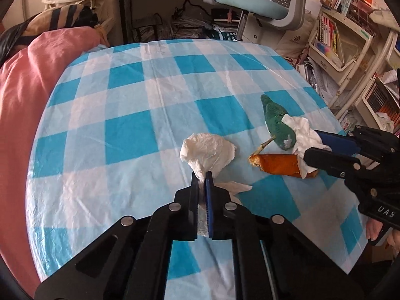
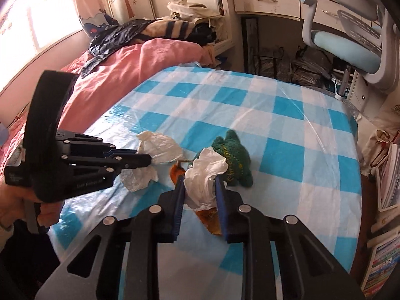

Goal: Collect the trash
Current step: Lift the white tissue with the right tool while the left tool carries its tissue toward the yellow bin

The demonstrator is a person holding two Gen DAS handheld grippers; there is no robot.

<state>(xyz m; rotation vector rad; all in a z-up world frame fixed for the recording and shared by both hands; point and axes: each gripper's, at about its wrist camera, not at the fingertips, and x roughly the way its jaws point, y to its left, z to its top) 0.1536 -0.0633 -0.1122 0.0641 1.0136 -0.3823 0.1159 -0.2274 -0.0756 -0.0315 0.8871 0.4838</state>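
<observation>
1. Left wrist view: your left gripper is pinched tight on the near tail of a crumpled tissue lying on the checked tablecloth
2. Your right gripper is clamped on a second tissue, draped over what may be an orange peel beside a green knitted toy
3. Both tissues are light, soft and tear easily, so grip bunched folds, not thin edges
</observation>
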